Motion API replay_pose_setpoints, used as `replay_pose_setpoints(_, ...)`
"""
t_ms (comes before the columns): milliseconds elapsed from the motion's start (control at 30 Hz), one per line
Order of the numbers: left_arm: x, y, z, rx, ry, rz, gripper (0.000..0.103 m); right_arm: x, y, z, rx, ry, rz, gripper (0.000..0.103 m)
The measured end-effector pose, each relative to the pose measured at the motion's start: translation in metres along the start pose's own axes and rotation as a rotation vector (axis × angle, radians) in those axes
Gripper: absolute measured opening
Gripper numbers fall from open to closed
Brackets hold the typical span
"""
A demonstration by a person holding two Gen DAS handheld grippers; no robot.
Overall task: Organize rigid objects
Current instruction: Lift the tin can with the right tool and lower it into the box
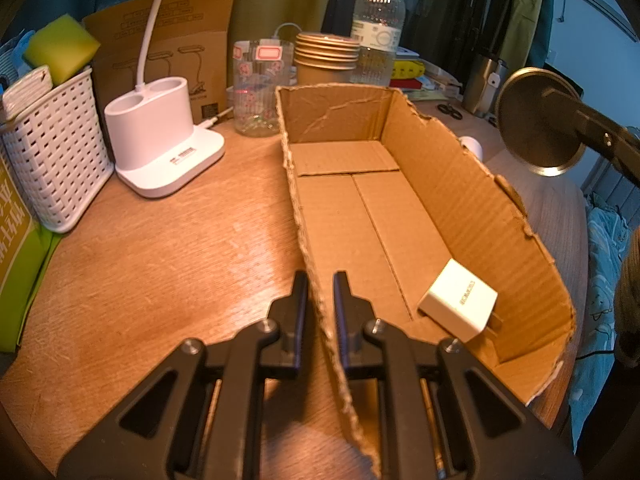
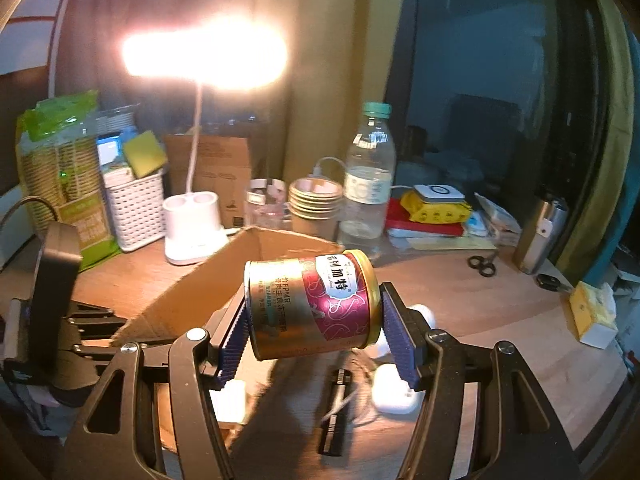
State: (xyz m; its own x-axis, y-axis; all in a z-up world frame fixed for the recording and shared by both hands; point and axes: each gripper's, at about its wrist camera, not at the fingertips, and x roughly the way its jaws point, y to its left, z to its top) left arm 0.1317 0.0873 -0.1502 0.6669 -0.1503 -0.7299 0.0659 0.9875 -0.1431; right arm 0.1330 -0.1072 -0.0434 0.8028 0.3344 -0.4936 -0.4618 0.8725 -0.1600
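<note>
My left gripper straddles the near left wall of the cardboard box, one finger outside and one inside, closed down on the torn edge. I judge that I am pinning the box so it does not slide on the wooden surface while something goes in. The box lies with its long axis running from near to far, open at the top, its far end close to the stack of paper cups and the water bottle. A white charger block already lies at the near right of the box floor, just beside the right wall, tipped on one edge.

My right gripper is clamped on a gold and magenta can, lifted clear of the surface. The blue pads press on its two flat ends, so the can lies on its side between them. Its long axis runs left to right across the gripper, with the right end raised a little and the printed label facing me. Holding it by the ends probably gives the pads flat faces rather than a round wall that could roll out.

The can hangs over the near end of the box, whose far corner shows behind it, with the lit desk lamp beyond. A small white case sits on the surface below.
</note>
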Motion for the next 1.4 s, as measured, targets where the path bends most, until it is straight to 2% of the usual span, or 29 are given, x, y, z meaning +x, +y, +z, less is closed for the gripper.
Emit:
replay_pose_setpoints(400, 0.0, 0.0, 0.0, 0.0, 0.0, 0.0, 0.013, 0.018, 0.032, -0.004, -0.038, 0.035, 0.092, 0.064)
replay_pose_setpoints(1400, 0.0, 0.0, 0.0, 0.001, 0.0, 0.0, 0.013, 0.051, 0.069, -0.018, -0.105, 0.159, 0.189, 0.064)
